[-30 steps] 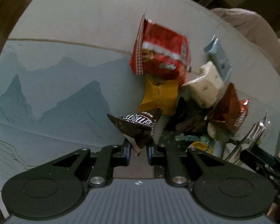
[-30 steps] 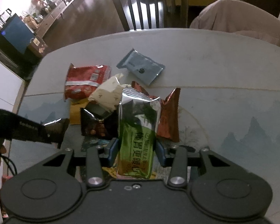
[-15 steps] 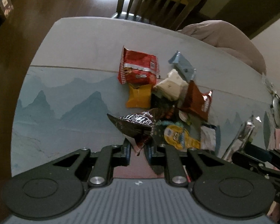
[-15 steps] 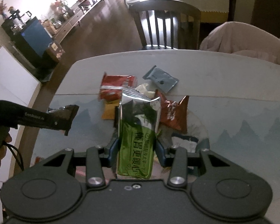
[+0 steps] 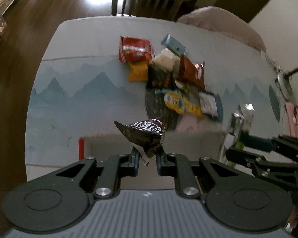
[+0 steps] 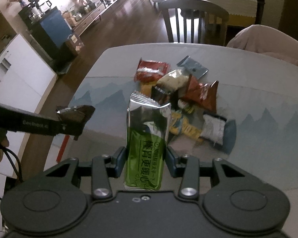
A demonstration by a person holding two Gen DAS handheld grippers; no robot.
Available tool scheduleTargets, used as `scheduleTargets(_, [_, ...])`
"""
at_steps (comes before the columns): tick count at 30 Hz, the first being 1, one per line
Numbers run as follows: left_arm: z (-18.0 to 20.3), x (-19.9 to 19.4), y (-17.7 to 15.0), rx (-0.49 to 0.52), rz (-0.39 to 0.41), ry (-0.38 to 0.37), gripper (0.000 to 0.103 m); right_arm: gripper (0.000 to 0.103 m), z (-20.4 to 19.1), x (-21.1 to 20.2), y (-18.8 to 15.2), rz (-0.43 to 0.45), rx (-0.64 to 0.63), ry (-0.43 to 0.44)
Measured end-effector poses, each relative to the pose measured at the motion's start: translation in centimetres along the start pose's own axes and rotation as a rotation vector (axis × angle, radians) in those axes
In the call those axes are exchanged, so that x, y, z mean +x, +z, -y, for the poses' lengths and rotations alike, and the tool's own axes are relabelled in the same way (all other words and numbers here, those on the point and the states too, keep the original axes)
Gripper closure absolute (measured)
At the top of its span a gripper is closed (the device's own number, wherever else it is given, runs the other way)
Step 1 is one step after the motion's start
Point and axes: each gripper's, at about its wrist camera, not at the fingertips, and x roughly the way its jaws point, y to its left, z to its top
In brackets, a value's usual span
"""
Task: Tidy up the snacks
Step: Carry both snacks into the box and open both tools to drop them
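Observation:
My left gripper [image 5: 147, 156] is shut on a dark brown M&M's bag [image 5: 145, 134] and holds it high above the table; it also shows at the left of the right wrist view [image 6: 73, 117]. My right gripper [image 6: 146, 156] is shut on a green and silver snack pack [image 6: 146, 138], held upright above the table; it shows at the right of the left wrist view [image 5: 240, 121]. A pile of snacks lies on the table beyond: a red bag [image 6: 152, 70], a cream bag [image 6: 172, 80], a brown-red bag [image 6: 201, 95], a yellow bag [image 6: 181, 125].
A grey-blue packet [image 6: 192, 66] lies at the pile's far side, a silver packet [image 6: 212, 130] at its right. The round table [image 6: 258, 103] has a mountain-print cover. A wooden chair [image 6: 190, 19] and a cushioned seat [image 6: 268, 39] stand behind it. A box edge with a red strip [image 5: 81, 146] lies below.
Both grippers have risen and pulled back from the pile with their packs still held. The pile now looks smaller and farther, and more of the table and room shows.

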Motion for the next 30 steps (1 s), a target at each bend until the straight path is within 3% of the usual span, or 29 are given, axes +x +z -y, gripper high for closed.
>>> scheduleTargets(12, [0.6, 3.7, -7.0, 0.053, -0.119, 0.023, 0.087, 0.061, -2.5, 3.0, -5.5, -0.106, -0.022, -0.009])
scheduleTargets(30, [0.3, 9.8, -11.3, 0.062, -0.200, 0.085, 0.087, 0.061, -3.5, 8.5, -9.5, -0.202, -0.024, -0.060])
